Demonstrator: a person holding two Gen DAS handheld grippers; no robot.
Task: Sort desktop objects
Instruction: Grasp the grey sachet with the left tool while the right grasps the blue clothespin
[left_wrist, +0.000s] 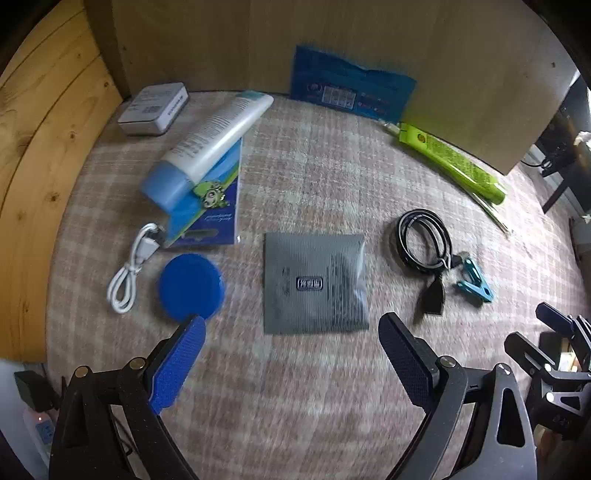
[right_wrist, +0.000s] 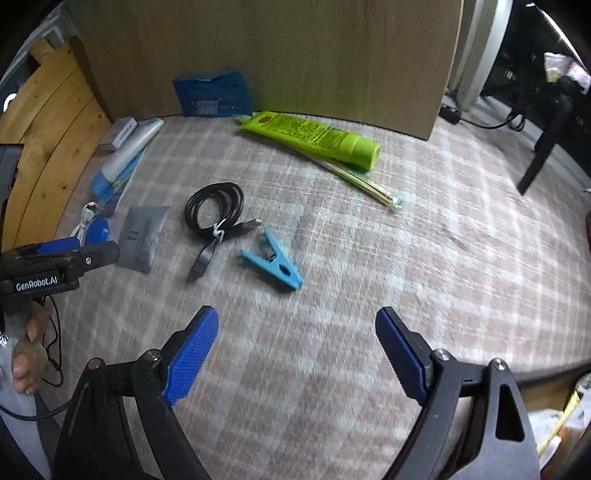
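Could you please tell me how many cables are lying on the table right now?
2. A white cable lies at the left, beside the blue round lid. A coiled black cable lies right of the grey pouch, touching the blue clothespin.

"GenRobot.AI" stands in white on the black left gripper (right_wrist: 66, 254) body, left of the right gripper's fingers.
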